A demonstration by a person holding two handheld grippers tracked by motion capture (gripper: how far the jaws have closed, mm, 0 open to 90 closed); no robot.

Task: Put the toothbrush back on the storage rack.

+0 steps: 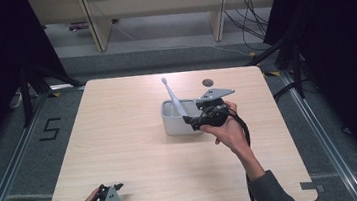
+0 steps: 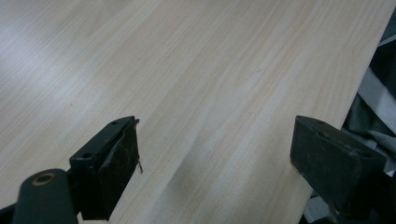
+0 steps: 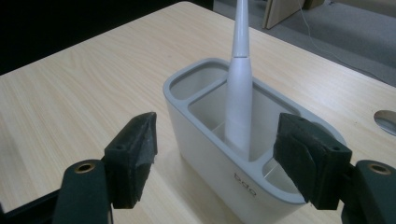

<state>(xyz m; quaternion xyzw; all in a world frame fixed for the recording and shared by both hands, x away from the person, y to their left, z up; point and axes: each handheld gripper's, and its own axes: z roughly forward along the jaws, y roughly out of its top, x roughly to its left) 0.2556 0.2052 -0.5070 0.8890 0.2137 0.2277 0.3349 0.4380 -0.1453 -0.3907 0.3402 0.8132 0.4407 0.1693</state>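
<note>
A white electric toothbrush point(image 1: 172, 97) point(image 3: 239, 93) stands tilted in the middle compartment of a white holder with a grey rim point(image 1: 173, 125) point(image 3: 196, 135), right of the table's centre. My right gripper point(image 1: 192, 121) point(image 3: 219, 140) is open at the holder's right end. Its jaws stand apart on either side of the holder without pressing on it, and the toothbrush handle is just beyond them. My left gripper point(image 1: 128, 199) point(image 2: 215, 140) is open over bare wood at the table's near left edge, with nothing between its jaws.
A small round grey disc point(image 1: 208, 82) point(image 3: 387, 121) lies on the light wooden table point(image 1: 120, 137) behind the holder. Beyond the far edge are wooden furniture legs point(image 1: 98, 23) and cables point(image 1: 250, 17) on the floor. Dark stands flank both sides.
</note>
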